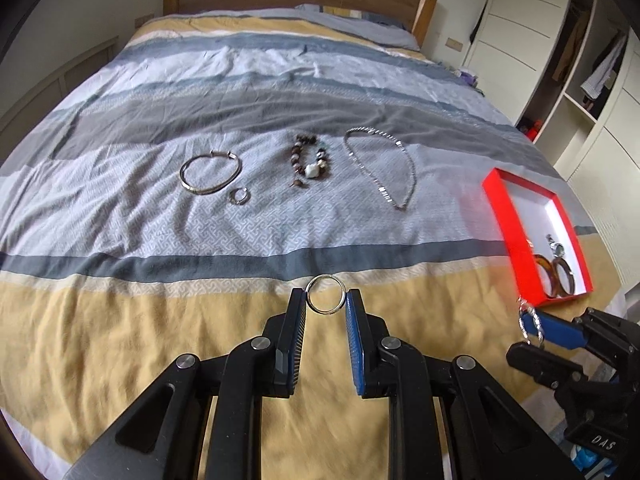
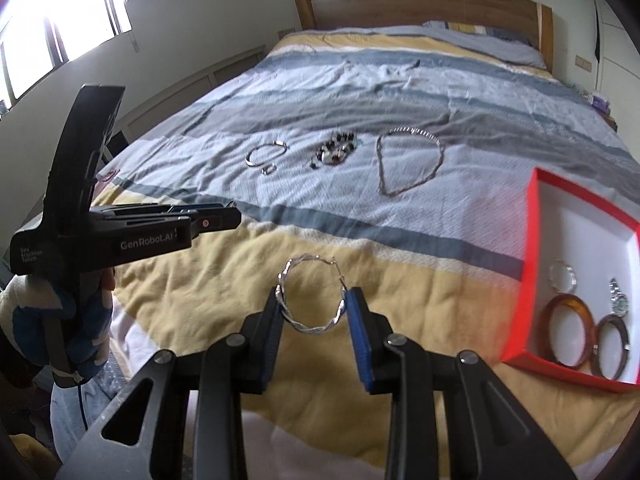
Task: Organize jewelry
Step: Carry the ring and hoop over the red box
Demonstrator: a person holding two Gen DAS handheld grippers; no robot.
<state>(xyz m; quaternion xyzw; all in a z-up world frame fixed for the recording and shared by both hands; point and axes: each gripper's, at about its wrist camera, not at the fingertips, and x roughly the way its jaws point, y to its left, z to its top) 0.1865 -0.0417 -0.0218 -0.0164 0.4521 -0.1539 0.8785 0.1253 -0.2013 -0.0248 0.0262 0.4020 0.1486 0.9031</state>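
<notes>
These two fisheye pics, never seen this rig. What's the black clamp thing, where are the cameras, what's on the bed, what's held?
No robot: a person holds a handheld clamp in each hand, each with a camera looking along its jaws. The left view shows the left gripper pinching a plain silver ring. The right view shows the right gripper pinching a twisted silver hoop. On the striped bedspread lie a bangle, a small ring, a beaded bracelet and a chain necklace. The red tray holds bangles.
</notes>
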